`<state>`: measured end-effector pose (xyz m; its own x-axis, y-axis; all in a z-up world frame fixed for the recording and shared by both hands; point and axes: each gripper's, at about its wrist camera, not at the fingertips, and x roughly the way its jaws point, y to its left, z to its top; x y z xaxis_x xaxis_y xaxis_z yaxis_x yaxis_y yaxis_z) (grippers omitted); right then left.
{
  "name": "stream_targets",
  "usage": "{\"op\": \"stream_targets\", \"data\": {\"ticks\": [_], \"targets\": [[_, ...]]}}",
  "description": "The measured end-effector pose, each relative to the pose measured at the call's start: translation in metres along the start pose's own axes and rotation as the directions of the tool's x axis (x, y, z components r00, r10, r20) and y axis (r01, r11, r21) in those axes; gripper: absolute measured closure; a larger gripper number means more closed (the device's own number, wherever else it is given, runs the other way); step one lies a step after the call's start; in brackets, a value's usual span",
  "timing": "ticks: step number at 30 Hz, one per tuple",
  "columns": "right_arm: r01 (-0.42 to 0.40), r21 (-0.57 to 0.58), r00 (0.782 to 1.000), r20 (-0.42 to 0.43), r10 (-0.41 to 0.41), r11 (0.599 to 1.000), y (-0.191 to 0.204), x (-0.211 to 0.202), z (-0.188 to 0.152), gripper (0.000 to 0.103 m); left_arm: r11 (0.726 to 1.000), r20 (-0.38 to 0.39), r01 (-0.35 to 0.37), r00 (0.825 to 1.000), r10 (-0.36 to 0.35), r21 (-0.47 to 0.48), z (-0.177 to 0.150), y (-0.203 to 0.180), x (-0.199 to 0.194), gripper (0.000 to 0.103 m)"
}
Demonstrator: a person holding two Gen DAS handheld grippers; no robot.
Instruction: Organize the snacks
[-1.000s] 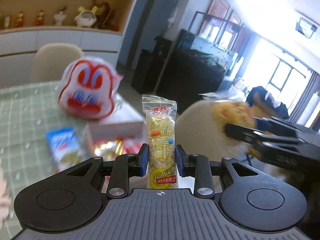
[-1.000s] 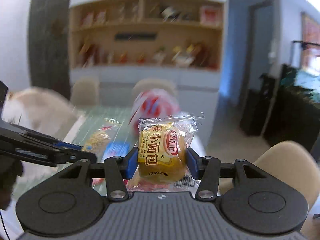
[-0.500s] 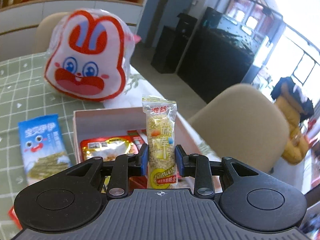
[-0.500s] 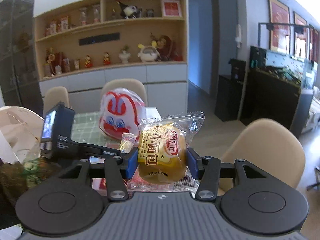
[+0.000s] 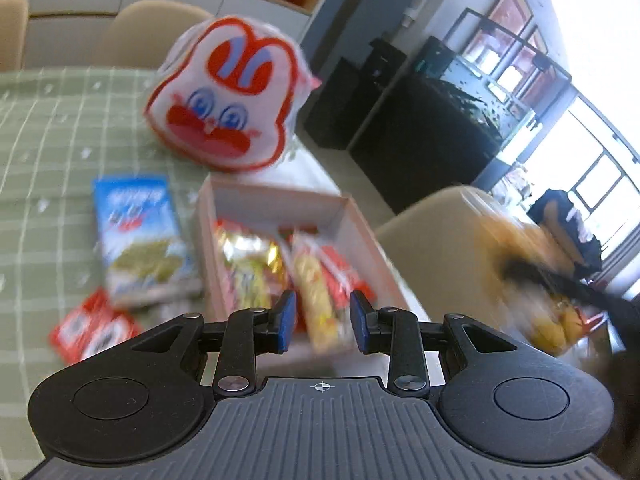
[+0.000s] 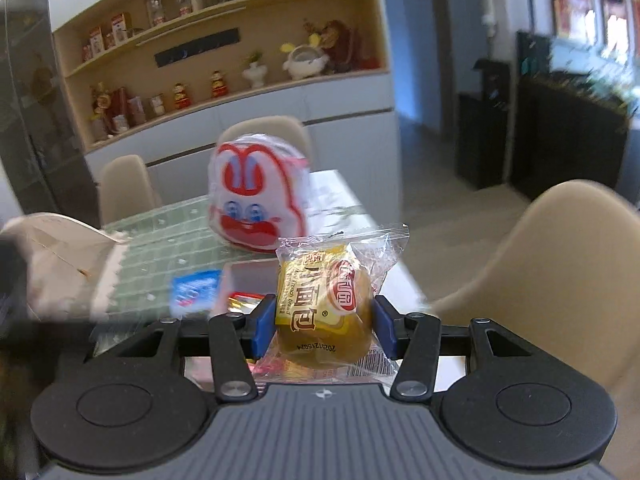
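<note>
place: home dining room | signs: table (image 5: pixel 48 128) with checked cloth, chairs (image 6: pixel 560 264), shelves (image 6: pixel 224 40) of figurines, window (image 5: pixel 592 184)

Both views ride low behind their own tongs, facing forward and tilted down over the counter (image 5: pixel 48 128). The left wrist view sits close above the open box (image 5: pixel 280 204). The right wrist view looks from further back. Both share the rabbit bag (image 5: pixel 228 100) and box.
</note>
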<state>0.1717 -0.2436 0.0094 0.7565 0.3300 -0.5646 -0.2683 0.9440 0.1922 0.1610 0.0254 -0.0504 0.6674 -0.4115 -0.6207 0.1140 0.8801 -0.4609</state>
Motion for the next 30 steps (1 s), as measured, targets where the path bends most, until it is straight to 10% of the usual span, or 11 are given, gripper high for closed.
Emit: {"op": "stream_targets", "data": {"ticks": [5,14,24,30], "targets": [[-0.088,0.075,0.987,-0.125,0.097,0.993,0.011,0.088,0.024,0.052,0.996,-0.064,-0.058,0.997,0.053,-0.074,-0.044,0.031,-0.026,0.070],[-0.017,0.098,0.941,-0.335,0.049,0.995,0.011,0.224,-0.004,0.049,0.947,-0.092,-0.226,0.973,0.210,-0.230,-0.082,0.096,-0.059,0.070],[-0.014,-0.086,0.987,-0.159,0.000,0.996,0.035,0.152,0.018,0.025,0.908,-0.109,-0.283,0.959,0.262,-0.308,-0.078,0.128,-0.047,0.070],[-0.142,-0.171,0.976,-0.187,0.110,0.975,0.094,0.144,0.017,0.023,0.916,-0.101,-0.272,0.962,0.253,-0.295,-0.079,0.132,-0.048,0.070]]}}
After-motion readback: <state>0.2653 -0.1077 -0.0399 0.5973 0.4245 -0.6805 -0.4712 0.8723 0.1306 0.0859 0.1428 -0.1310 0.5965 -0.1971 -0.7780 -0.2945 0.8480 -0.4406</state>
